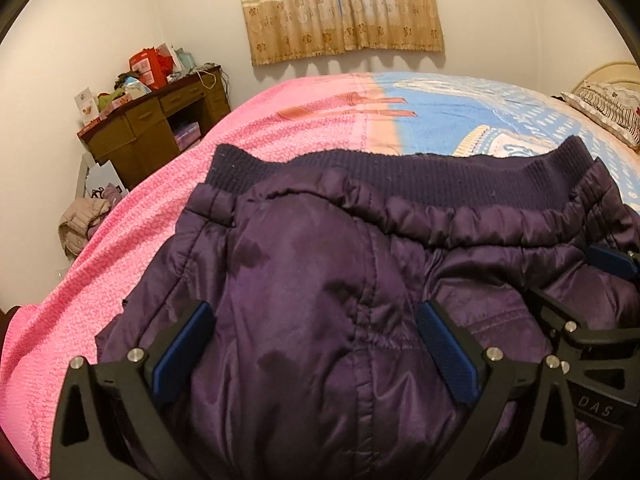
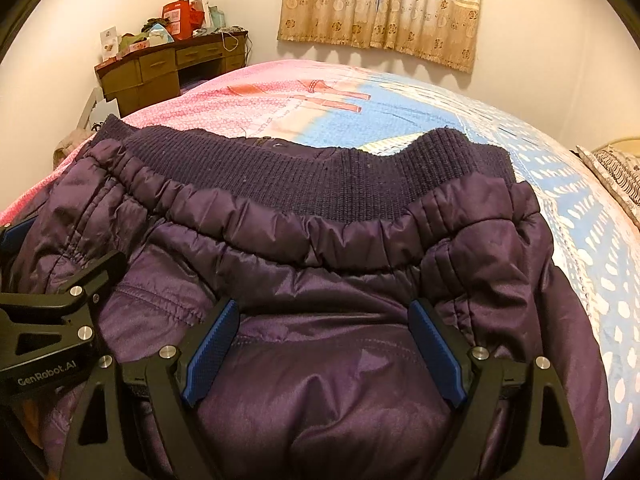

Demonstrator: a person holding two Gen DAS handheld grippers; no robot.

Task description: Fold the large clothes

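A dark purple padded jacket (image 1: 340,264) lies on the bed, its ribbed knit hem (image 1: 360,176) at the far side. It also shows in the right wrist view (image 2: 320,272) with its knit hem (image 2: 320,176). My left gripper (image 1: 316,320) is open, its blue pads spread over the jacket's near left part. My right gripper (image 2: 324,316) is open over the near right part. The right gripper shows at the right edge of the left wrist view (image 1: 576,276). The left gripper shows at the left edge of the right wrist view (image 2: 52,240). Neither holds fabric.
The bed has a pink and blue patterned cover (image 1: 280,112). A cluttered brown desk (image 1: 160,120) stands at the far left by the wall. A curtain (image 1: 340,8) hangs behind. A pillow (image 1: 604,108) lies far right. A pale garment (image 1: 80,224) lies beside the bed.
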